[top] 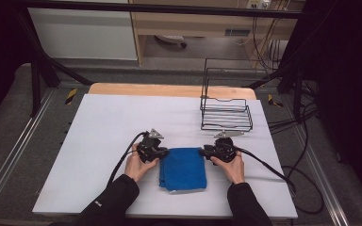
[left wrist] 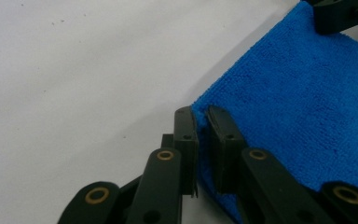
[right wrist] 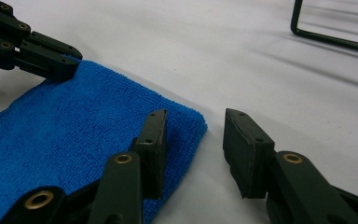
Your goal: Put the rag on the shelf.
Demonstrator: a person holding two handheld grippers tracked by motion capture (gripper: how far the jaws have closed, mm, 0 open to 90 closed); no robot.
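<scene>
A folded blue microfibre cloth lies on the near middle of the white tabletop. The left tool pinches its far left corner; the right tool, jaws apart, straddles the far right corner. The grasping step looks half done: next, the right jaws must close on that corner.

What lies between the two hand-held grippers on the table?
The folded blue cloth spans the stretch between the left hand-held gripper and the right hand-held gripper, seen in the high view.
</scene>
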